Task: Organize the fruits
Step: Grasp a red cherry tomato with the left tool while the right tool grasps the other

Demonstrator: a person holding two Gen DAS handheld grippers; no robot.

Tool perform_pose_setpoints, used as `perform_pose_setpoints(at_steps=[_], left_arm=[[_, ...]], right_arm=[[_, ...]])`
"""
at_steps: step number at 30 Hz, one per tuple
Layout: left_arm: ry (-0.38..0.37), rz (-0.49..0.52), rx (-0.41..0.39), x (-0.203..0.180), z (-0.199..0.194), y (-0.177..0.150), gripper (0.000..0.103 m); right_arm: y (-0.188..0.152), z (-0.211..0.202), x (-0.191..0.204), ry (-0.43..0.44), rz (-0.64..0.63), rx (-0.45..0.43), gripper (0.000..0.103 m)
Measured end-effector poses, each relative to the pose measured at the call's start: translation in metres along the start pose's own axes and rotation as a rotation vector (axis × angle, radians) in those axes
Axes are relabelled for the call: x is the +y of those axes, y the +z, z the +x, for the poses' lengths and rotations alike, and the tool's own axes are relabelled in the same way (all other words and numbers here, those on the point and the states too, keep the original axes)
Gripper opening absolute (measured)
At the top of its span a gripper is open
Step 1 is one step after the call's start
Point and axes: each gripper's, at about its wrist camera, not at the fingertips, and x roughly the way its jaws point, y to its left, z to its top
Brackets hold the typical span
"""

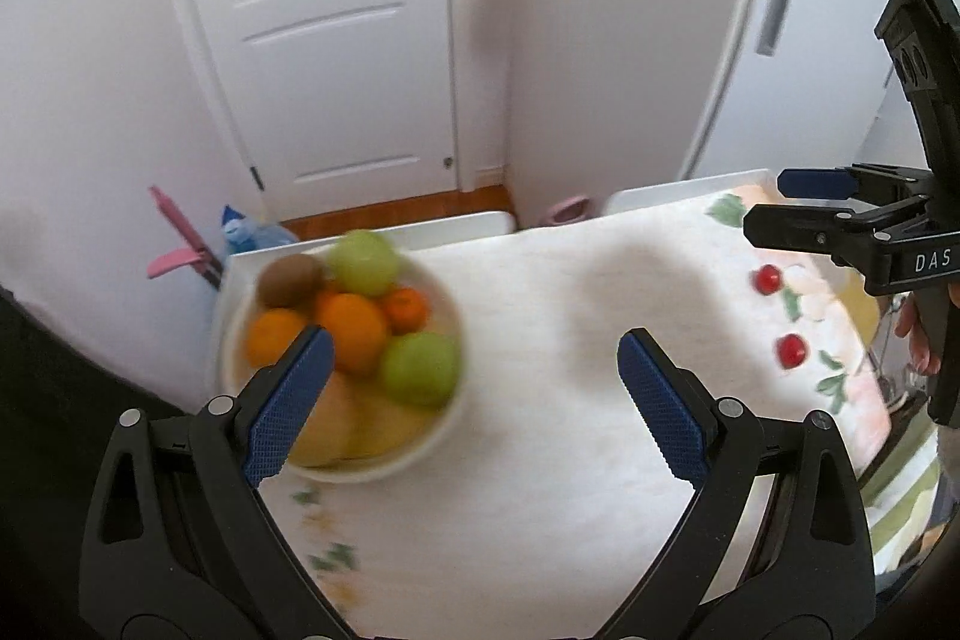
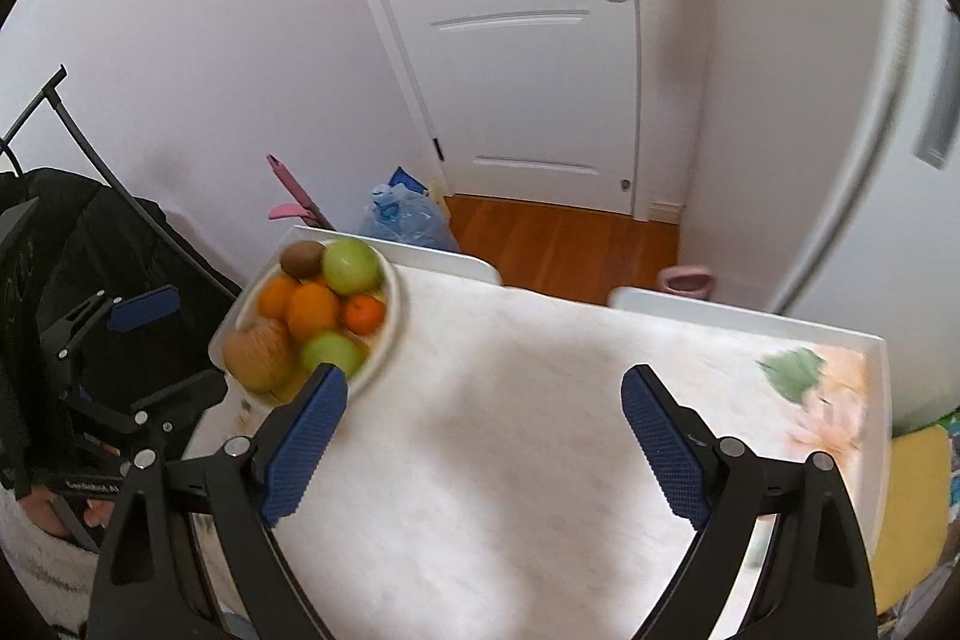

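Both the left claw (image 1: 474, 394) and the right claw (image 2: 483, 430) gape wide, holding nothing. The bowl (image 1: 447, 418) of fruit (image 1: 351, 331) sits at the worktop's (image 1: 540, 460) far left corner. The round fruit looks firm but smooth and liable to roll, so each is best pinched across its middle.
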Motion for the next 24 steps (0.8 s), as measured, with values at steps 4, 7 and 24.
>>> perform_pose_setpoints(at_steps=[4, 7, 24], left_arm=[[-0.029, 0.001, 0.004, -0.044, 0.003, 0.001, 0.101], [-0.050, 0.000, 0.008, -0.077, 0.005, -0.003, 0.101], [-0.172, 0.050, 0.076, -0.229, 0.075, -0.049, 0.101]], right_arm=[[-0.016, -0.024, -0.035, -0.014, -0.005, 0.009, 0.091], [-0.027, -0.038, -0.062, -0.027, -0.016, 0.019, 0.091], [-0.084, -0.027, -0.183, -0.072, -0.180, 0.086, 0.091]])
